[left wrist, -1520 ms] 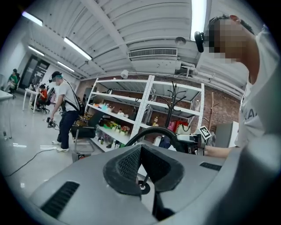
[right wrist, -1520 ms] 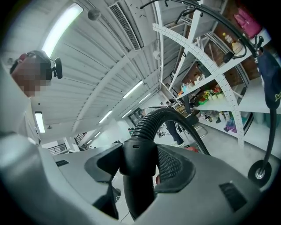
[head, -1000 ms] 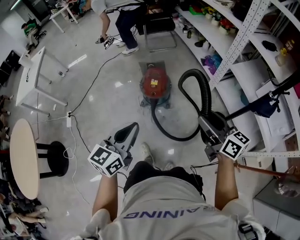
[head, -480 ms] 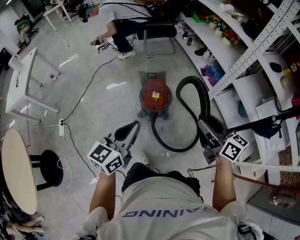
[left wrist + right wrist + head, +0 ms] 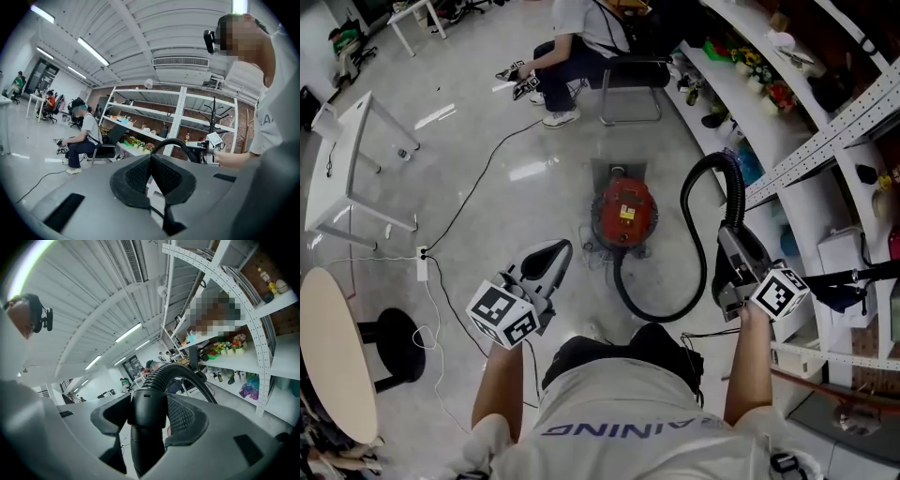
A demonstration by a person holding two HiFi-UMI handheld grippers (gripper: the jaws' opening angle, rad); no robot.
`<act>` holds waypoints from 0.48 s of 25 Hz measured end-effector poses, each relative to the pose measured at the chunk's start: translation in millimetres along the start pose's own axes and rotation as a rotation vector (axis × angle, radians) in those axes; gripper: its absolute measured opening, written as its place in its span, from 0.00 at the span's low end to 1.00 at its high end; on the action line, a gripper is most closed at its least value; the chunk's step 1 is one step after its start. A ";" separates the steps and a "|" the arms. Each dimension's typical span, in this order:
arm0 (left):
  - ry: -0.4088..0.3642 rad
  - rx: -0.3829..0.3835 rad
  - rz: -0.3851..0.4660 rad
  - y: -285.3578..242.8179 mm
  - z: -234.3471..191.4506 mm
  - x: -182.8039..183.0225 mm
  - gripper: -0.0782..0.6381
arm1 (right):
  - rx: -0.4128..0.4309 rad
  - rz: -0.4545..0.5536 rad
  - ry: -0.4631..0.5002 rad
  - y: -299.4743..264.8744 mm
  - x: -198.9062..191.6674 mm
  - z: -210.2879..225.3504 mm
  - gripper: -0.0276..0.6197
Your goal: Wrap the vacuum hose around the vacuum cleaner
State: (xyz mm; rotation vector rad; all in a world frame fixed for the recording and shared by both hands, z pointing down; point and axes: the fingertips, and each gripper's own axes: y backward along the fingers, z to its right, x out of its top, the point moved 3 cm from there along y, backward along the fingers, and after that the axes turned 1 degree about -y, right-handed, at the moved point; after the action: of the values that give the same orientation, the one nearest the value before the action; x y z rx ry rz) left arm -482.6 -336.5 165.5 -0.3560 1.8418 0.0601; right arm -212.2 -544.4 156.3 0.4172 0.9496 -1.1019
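A red canister vacuum cleaner [image 5: 622, 213] stands on the floor ahead of me. Its black ribbed hose [image 5: 709, 178] loops from the canister's front across the floor, rises in an arch at the right and ends in my right gripper [image 5: 731, 246]. That gripper is shut on the hose's smooth black cuff [image 5: 148, 414], with the ribbed hose [image 5: 174, 371] curving up and away beyond the jaws. My left gripper [image 5: 547, 262] hangs left of the vacuum, jaws pressed together with nothing between them; its own view shows the left gripper [image 5: 151, 177] shut and the hose [image 5: 178, 145] arching behind it.
White shelving [image 5: 806, 112] with small items runs along the right. A person sits on a chair [image 5: 633, 75] behind the vacuum. A white table [image 5: 347, 159] and a round table [image 5: 333, 347] with a black stool [image 5: 398, 337] stand at left. A cable [image 5: 473, 202] crosses the floor.
My right gripper has lifted the hose end up and to the right, making the arch taller and narrower. The view has shifted, so the vacuum sits lower and more central. The left gripper stays shut.
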 end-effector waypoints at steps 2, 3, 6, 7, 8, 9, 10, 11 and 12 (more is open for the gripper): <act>0.018 0.016 -0.001 -2.0 -11.6 -1.0 0.13 | -0.006 -0.007 0.004 -16.6 6.2 7.2 0.41; 0.024 0.024 0.002 -3.7 -17.4 -0.4 0.13 | -0.006 -0.013 0.011 -26.8 10.3 11.6 0.41; 0.035 0.049 0.016 -9.9 -28.8 2.6 0.13 | 0.002 -0.051 0.041 -60.8 25.2 28.1 0.41; 0.038 0.064 0.018 -12.1 -30.9 3.7 0.13 | 0.008 -0.066 0.046 -73.3 31.2 35.2 0.41; 0.040 0.083 0.020 -14.5 -32.6 4.8 0.13 | 0.016 -0.083 0.051 -87.0 37.3 43.0 0.41; 0.043 0.104 0.024 -17.5 -33.8 6.0 0.13 | 0.024 -0.103 0.059 -101.5 43.6 51.3 0.41; 0.048 0.124 0.028 -21.6 -34.5 7.3 0.13 | 0.033 -0.122 0.071 -116.9 50.5 60.1 0.41; 0.054 0.144 0.032 -26.9 -35.0 8.8 0.13 | 0.041 -0.138 0.085 -133.2 58.3 69.2 0.41; 0.060 0.163 0.035 -33.0 -35.2 10.2 0.13 | 0.050 -0.152 0.099 -150.6 66.8 78.3 0.41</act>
State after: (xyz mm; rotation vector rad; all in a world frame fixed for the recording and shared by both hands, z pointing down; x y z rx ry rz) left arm -508.9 -377.9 171.1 -0.2132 1.8982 -0.0771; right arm -303.3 -701.9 168.8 0.4496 1.0553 -1.2542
